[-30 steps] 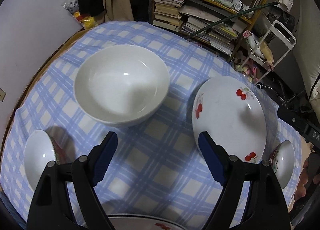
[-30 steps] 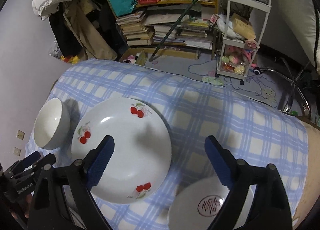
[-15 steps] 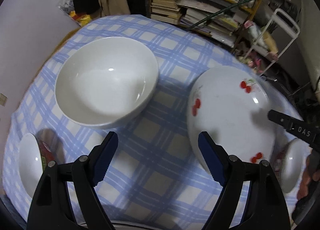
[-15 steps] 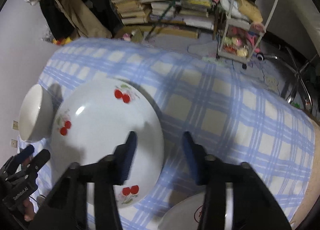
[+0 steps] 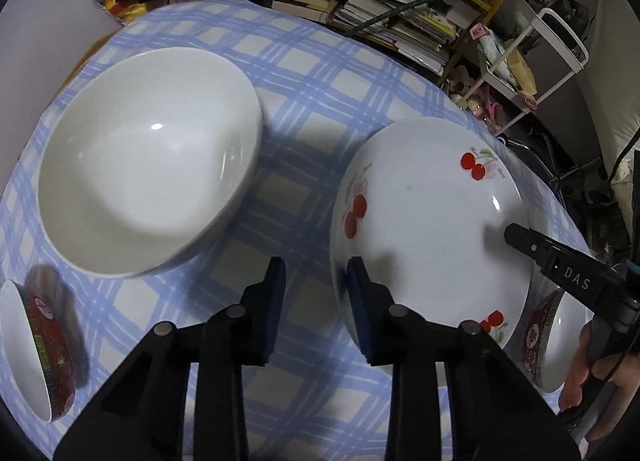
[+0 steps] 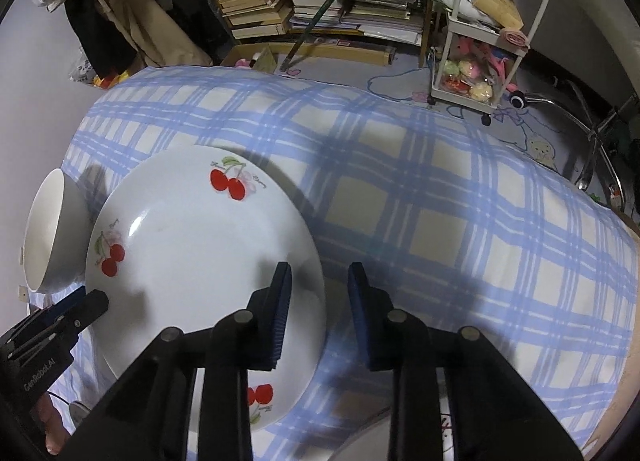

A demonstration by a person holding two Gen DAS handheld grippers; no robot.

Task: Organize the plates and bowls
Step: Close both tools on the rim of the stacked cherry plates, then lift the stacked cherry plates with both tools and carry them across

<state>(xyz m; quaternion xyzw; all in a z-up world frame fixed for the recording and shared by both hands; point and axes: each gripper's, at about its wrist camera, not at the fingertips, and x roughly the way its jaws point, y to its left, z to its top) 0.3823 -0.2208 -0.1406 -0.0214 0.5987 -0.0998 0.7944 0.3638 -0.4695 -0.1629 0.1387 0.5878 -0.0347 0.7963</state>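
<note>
A blue-and-cream checked cloth (image 6: pixel 420 189) is covering the counter. The cherry plate (image 5: pixel 424 221) is sitting on it beside the large white bowl (image 5: pixel 148 157), with small red-patterned bowls (image 5: pixel 36 353) lying near the edges. The left gripper (image 5: pixel 316 301) and the right gripper (image 6: pixel 320 305) are each straddling the plate's rim, jaws narrowed but not visibly clamped. Behind, a bookshelf (image 6: pixel 320 1) and a white cart (image 6: pixel 488 21) are crowding the room.

Both wrist views: cherry plate (image 5: pixel 432 229) close below
</note>
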